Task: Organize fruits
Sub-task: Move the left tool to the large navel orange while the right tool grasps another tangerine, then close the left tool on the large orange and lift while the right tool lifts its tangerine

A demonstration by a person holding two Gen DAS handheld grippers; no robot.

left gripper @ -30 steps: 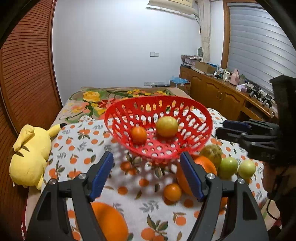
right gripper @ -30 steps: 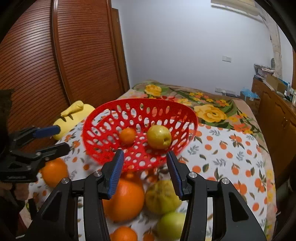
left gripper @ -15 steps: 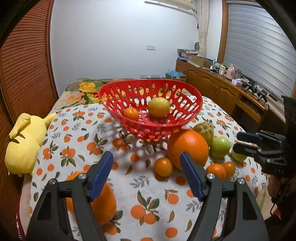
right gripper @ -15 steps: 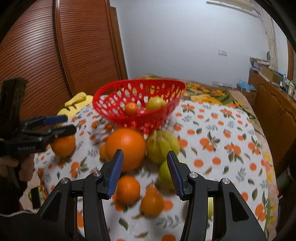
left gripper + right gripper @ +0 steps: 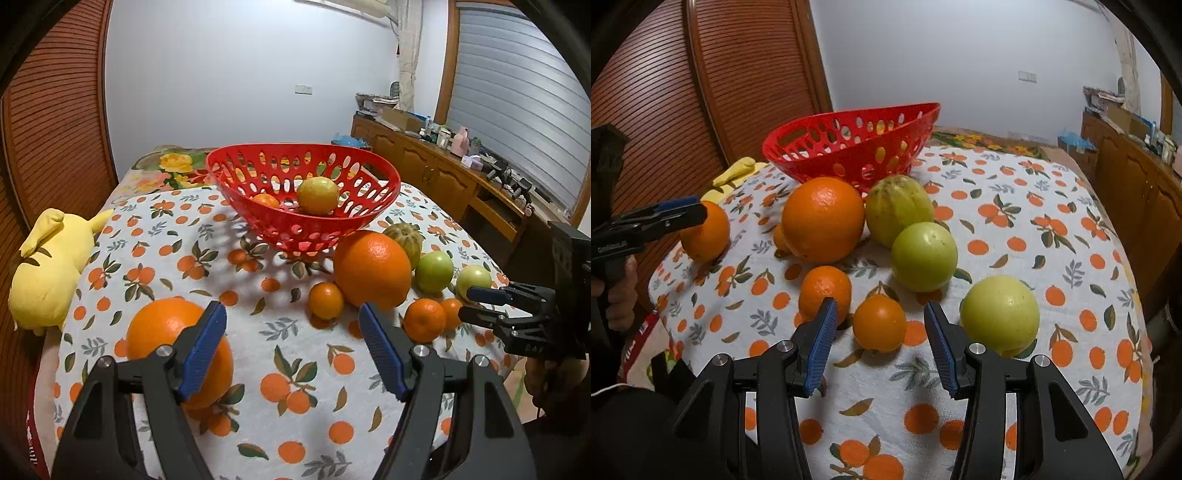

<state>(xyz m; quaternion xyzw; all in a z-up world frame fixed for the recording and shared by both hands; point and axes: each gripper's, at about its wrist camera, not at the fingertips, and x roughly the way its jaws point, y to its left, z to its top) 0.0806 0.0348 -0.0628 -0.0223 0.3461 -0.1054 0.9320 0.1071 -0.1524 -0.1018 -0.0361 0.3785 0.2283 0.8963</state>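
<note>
We see a table (image 5: 280, 354) under an orange-print cloth, a yellow plush toy (image 5: 48, 273) lying at the left edge of the left wrist frame and a wooden sideboard (image 5: 443, 173) running along the right. At centre top stands the red perforated plastic basket (image 5: 306, 192), a small orange (image 5: 266, 200) and a yellow-green round fruit (image 5: 317, 195) inside it; in the right wrist view its wall hides both. Below it a large orange (image 5: 372, 268) blocks most of a ribbed green-yellow fruit (image 5: 404, 236) and touches a small mandarin (image 5: 326, 300). Our left claw (image 5: 291, 347), at the bottom of its frame, is spread and empty, its left pad covering part of a second large orange (image 5: 173, 332). Our right claw (image 5: 879, 349), likewise released, frames a small orange mandarin (image 5: 880, 323) low in its frame, with another mandarin (image 5: 824, 291) just left, a pale green apple (image 5: 1000, 314) to the right, and a greener apple (image 5: 924, 256) above centre. The claws' handles are cut off by the bottom edges.
</note>
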